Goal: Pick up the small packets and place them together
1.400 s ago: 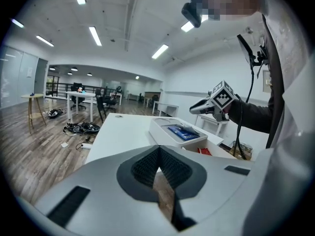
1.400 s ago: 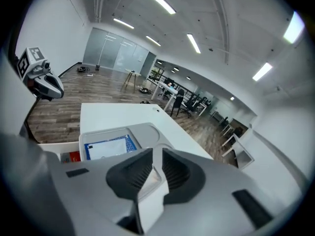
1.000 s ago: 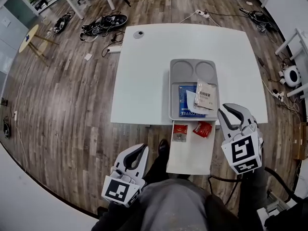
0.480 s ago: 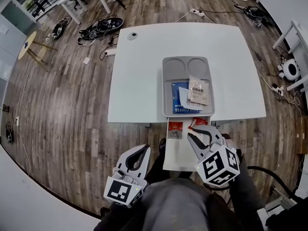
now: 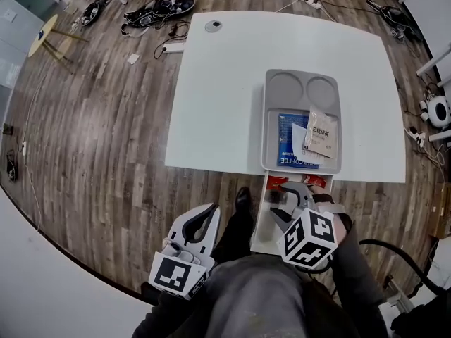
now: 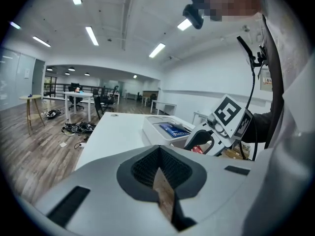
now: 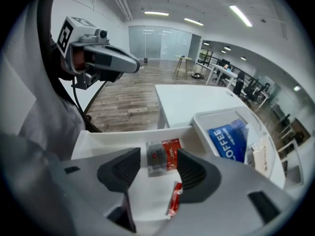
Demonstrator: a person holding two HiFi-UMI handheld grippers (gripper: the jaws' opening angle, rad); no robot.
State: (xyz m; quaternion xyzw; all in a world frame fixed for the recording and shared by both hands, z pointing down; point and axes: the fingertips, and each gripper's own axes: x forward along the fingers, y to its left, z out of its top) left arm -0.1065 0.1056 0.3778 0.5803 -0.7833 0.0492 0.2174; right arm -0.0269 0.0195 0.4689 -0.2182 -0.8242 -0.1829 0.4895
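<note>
At the far left, dark wood floor [image 5: 91,118] runs beside a white table [image 5: 218,104]. In the head view the left gripper [image 5: 209,215] hangs low by the person's lap, off the table. Its own view shows the two jaws meeting at their tips with nothing held between them.

Further right, a narrow white shelf [image 5: 262,232] sticks out from the table's near edge. The right gripper [image 5: 287,201] points steeply down over it. Its jaws have just been opening and stand apart. A small red-and-clear packet [image 7: 160,156] lies flat on the shelf between them, and the pads do not press on it. A second red packet [image 7: 173,199] lies closer to the camera, just beside the right-hand jaw and partly hidden by it.

Beyond the shelf, a grey tray [image 5: 271,129] sits on the table, its near end at the table's edge. It holds a blue coffee packet [image 5: 287,143] with a white packet [image 5: 323,134] overlapping its right side. Two round hollows at the tray's far end hold nothing.
</note>
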